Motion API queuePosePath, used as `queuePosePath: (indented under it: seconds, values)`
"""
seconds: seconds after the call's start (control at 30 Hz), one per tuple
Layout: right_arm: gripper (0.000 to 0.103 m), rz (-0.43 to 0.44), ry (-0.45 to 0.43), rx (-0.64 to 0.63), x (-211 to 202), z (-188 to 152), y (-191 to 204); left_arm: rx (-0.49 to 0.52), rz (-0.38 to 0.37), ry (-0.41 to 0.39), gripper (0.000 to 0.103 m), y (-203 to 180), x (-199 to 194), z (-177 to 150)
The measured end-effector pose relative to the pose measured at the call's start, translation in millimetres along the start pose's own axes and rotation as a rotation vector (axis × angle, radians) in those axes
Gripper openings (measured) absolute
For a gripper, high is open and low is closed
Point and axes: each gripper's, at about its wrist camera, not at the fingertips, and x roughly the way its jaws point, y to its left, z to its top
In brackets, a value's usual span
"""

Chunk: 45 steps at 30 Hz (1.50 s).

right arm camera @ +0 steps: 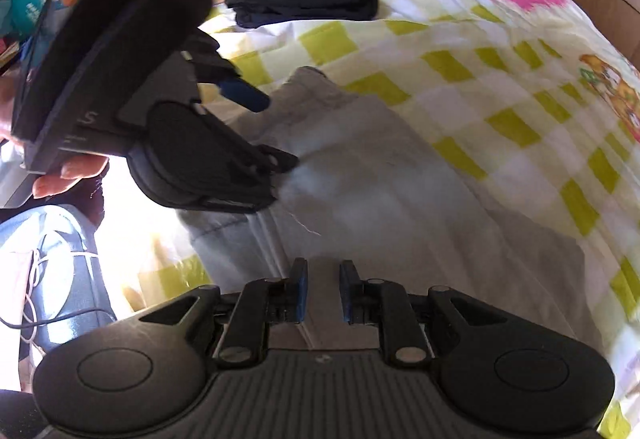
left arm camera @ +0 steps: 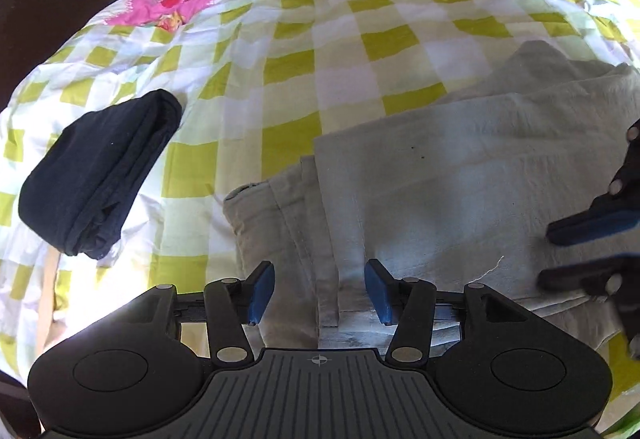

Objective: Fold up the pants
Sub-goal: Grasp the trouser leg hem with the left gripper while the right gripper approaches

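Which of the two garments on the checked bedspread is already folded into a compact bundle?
The dark navy garment, lying apart as a neat thick bundle. The light grey pants lie spread wide beneath both claws, only partly folded.

Black tongs (left arm camera: 319, 293), blue pads (left arm camera: 262, 291), silver rivets

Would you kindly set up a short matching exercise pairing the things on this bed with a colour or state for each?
Things:
1. pants
2. folded garment
3. bedsheet
4. left gripper

Descriptions:
A. green and white checks
B. open over a hem edge
C. dark navy
D. pale grey, partly folded

Pairs: 1-D, 2-C, 3-A, 4-B
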Motion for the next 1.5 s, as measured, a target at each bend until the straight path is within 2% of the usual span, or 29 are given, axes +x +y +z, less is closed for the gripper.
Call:
queuePosePath:
  seconds: [0.17, 0.3, 0.4, 0.47, 0.57, 0.6, 0.7, 0.8, 0.9, 1.03, 1.2, 1.3, 1.33, 1.5]
  values:
    - [0.038, -0.020, -0.001, -0.120, 17, 8, 23, -0.010, -0.063, 0.024, 0.050, 6, 2, 1]
    - [0.042, -0.021, -0.017, -0.161, 17, 6, 27, -0.078, -0.163, 0.037, 0.050, 18, -9, 0]
    - [0.041, -0.033, -0.014, -0.149, 20, 6, 29, -0.071, -0.130, 0.065, 0.050, 16, 1, -3]
    - [0.041, -0.050, -0.016, -0.131, 21, 5, 30, -0.090, -0.136, 0.085, 0.050, 16, 8, -3]
    - [0.040, -0.059, -0.007, -0.082, 20, 5, 25, -0.062, -0.131, 0.080, 0.041, 8, 8, -3]
    - [0.036, -0.059, -0.006, -0.069, 18, 5, 24, -0.048, -0.140, 0.077, 0.031, 6, 6, -2]
    - [0.022, -0.055, -0.018, -0.032, 10, 6, 21, -0.057, -0.134, 0.081, 0.020, 8, 1, 0]
    - [0.022, -0.078, -0.028, -0.030, 9, 7, 24, -0.108, -0.156, 0.099, 0.013, 16, 2, -1]
    - [0.022, -0.106, -0.055, -0.056, 9, 6, 31, -0.125, -0.155, 0.081, 0.008, 20, -3, -1]
    - [0.031, -0.158, -0.060, -0.130, 20, 4, 44, -0.180, -0.140, 0.078, 0.000, 30, -11, -6]
    - [0.031, -0.152, -0.068, -0.188, 27, 3, 54, -0.182, -0.124, 0.082, 0.000, 34, -11, -14]
    - [0.039, -0.144, -0.084, -0.182, 25, 5, 55, -0.170, -0.142, 0.044, 0.000, 36, -19, -16]
    - [0.041, -0.145, -0.083, -0.186, 26, 6, 56, -0.159, -0.131, 0.032, 0.007, 34, -21, -17]
    - [0.041, -0.140, -0.087, -0.204, 27, 6, 61, -0.116, -0.129, 0.029, 0.008, 26, -17, -15]
